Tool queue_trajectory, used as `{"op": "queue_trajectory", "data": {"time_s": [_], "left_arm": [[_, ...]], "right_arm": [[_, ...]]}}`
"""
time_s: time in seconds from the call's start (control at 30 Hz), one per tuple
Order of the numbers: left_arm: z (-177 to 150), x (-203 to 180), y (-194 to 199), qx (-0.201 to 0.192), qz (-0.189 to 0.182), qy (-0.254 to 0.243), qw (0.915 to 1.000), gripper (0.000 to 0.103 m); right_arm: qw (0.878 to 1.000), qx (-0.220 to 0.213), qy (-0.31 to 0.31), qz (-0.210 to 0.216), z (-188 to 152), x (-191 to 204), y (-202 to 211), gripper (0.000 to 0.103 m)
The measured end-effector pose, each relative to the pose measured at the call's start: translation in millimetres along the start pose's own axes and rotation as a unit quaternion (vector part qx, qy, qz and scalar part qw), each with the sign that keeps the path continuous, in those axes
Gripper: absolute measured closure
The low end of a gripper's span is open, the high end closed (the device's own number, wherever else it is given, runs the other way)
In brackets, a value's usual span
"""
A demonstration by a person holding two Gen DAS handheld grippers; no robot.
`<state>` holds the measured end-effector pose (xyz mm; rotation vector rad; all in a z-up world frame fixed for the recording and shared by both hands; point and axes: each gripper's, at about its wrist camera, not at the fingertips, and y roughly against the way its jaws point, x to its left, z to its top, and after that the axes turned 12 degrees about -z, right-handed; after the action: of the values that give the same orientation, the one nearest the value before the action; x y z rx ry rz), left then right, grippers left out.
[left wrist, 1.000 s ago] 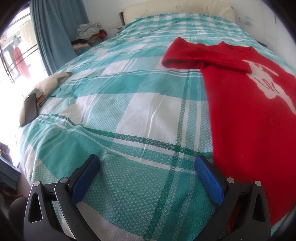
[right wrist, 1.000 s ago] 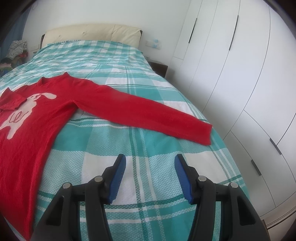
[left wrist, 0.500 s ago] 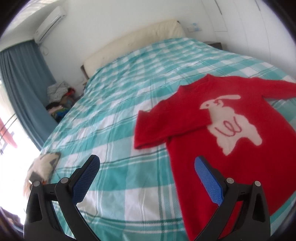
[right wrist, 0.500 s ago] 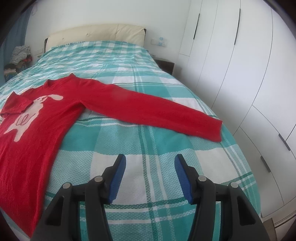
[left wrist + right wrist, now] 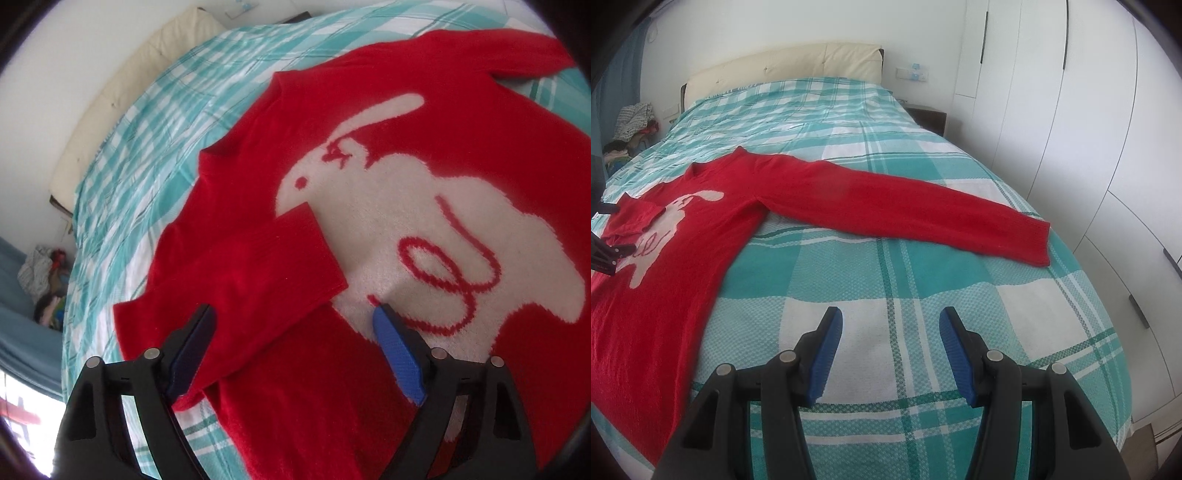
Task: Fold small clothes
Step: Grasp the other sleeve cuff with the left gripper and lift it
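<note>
Although one sleeve [image 5: 251,266] already lies folded across the chest, its cuff resting on the white rabbit motif [image 5: 424,229], the red sweater [image 5: 683,258] is otherwise spread flat, face up, on the bed [image 5: 923,277], so the fold looks barely begun. From the right wrist view the garment fills the stretch from about 8 to 10 o'clock, and its other sleeve [image 5: 905,206] reaches out straight toward 2 o'clock, the cuff near the bed's edge on the wardrobe side. That sleeve still has to come in over the body, and the hem then has to be brought up toward the collar; neither is done. The left gripper [image 5: 295,347] hangs low over the folded sleeve and the rabbit, fingers spread wide and gripping nothing; whether their tips touch the knit I cannot tell. The right gripper [image 5: 890,350] sits over bare plaid cover at 6 o'clock, fingers apart, well clear of the outstretched sleeve. Beyond the bed stand a cream headboard [image 5: 783,66], white wardrobe doors [image 5: 1089,110] at 3 o'clock, and a heap of clothes [image 5: 631,125] at 10 o'clock.
</note>
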<state>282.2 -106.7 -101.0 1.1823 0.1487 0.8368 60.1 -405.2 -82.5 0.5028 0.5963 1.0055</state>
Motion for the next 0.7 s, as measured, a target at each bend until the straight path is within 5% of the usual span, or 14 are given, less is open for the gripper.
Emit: {"op": "queue_trajectory", "data": {"time_s": [0.23,0.27,0.33,0.47,0.57,0.63,0.7], "left_arm": [[0,29,-9,-0.022,-0.08,0.09,0.9925,0.051],[-1,29,-9,-0.026,-0.086,0.096,0.9914,0.055],[-4,26,-6,-0.037,-0.087,0.102,0.9903,0.081],[-8,39,7,-0.068,-0.081,0.141,0.9843,0.095],[-23,82,36,-0.117,-0.069,0.227,0.9645,0.098],[-47,125,60,-0.149,-0.059,0.305,0.9387,0.098],[-83,168,80,-0.172,-0.036,0.389,0.9043,0.098]], "right_arm": [[1.0,-0.001,0.004,0.006,-3,3,2,0.048],[1.0,0.001,0.004,0.007,-3,4,1,0.048],[1.0,0.004,0.006,0.008,-3,5,0,0.048],[1.0,0.004,0.011,0.008,-3,8,0,0.048],[1.0,-0.002,0.01,0.008,-3,8,3,0.048],[1.0,-0.005,0.007,0.009,-3,6,4,0.048],[1.0,-0.006,0.003,0.012,-3,4,5,0.048]]}}
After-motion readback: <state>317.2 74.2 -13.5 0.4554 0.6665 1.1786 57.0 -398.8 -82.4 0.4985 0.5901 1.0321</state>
